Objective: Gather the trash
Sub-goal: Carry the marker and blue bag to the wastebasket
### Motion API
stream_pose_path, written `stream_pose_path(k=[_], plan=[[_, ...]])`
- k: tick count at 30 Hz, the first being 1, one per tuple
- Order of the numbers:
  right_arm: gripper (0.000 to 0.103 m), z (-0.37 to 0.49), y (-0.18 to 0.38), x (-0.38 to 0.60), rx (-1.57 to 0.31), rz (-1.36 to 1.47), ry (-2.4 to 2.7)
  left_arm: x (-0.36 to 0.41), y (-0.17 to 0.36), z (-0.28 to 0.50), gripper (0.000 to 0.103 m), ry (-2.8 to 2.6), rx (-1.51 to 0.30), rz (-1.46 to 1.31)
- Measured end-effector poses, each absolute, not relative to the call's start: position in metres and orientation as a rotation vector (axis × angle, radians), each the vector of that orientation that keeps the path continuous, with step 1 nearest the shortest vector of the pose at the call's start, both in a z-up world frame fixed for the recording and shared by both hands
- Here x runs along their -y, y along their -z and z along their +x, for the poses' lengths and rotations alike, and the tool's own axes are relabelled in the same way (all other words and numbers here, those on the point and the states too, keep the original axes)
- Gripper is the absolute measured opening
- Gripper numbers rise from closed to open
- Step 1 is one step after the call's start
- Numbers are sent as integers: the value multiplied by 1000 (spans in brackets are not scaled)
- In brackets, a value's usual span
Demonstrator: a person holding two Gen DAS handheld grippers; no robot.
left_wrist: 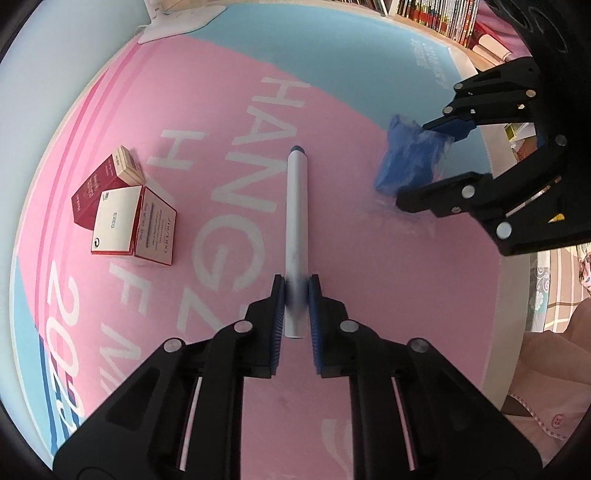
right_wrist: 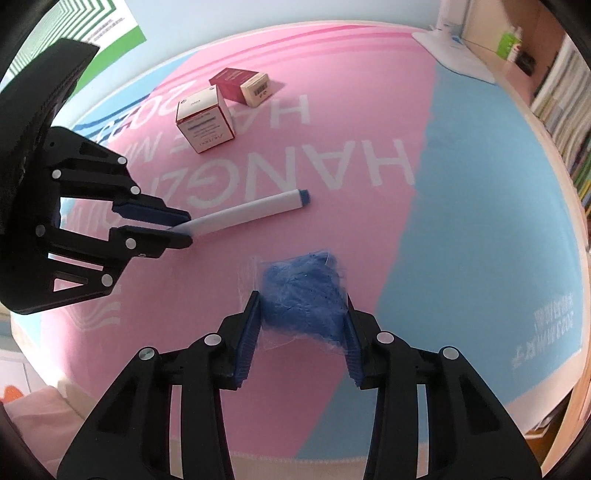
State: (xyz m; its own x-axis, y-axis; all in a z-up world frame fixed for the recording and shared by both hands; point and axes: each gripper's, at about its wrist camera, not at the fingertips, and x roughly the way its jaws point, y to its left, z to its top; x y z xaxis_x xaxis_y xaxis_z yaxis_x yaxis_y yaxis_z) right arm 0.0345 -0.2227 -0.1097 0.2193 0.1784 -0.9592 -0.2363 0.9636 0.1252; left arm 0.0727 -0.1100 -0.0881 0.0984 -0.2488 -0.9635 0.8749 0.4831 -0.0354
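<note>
My left gripper [left_wrist: 296, 287] is shut on the near end of a white marker [left_wrist: 296, 221] with a blue cap that lies on the pink and blue mat [left_wrist: 332, 369]. It shows in the right wrist view [right_wrist: 186, 229] holding the marker [right_wrist: 255, 210]. My right gripper [right_wrist: 301, 301] is open, with its jaws on either side of a clear bag of blue stuff [right_wrist: 304, 295] on the mat [right_wrist: 480, 221]. In the left wrist view the right gripper [left_wrist: 415, 164] straddles the bag [left_wrist: 408, 160].
A white and red box [left_wrist: 127, 221] and a dark red box [left_wrist: 105, 181] lie on the mat at the left; the right wrist view shows the white box [right_wrist: 205, 122] and the red box [right_wrist: 242, 85]. A bookshelf [left_wrist: 436, 14] stands behind.
</note>
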Motion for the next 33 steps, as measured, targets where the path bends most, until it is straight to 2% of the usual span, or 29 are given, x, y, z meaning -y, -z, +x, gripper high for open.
stream_pose_path(k=[17,33], plan=[[41,-52,73,266,-1255,44,-96,123,46,16,11,1022,-1066,713],[41,-189,46,342,-1172,259,192,221,10,-111,11,1320,-873,916]])
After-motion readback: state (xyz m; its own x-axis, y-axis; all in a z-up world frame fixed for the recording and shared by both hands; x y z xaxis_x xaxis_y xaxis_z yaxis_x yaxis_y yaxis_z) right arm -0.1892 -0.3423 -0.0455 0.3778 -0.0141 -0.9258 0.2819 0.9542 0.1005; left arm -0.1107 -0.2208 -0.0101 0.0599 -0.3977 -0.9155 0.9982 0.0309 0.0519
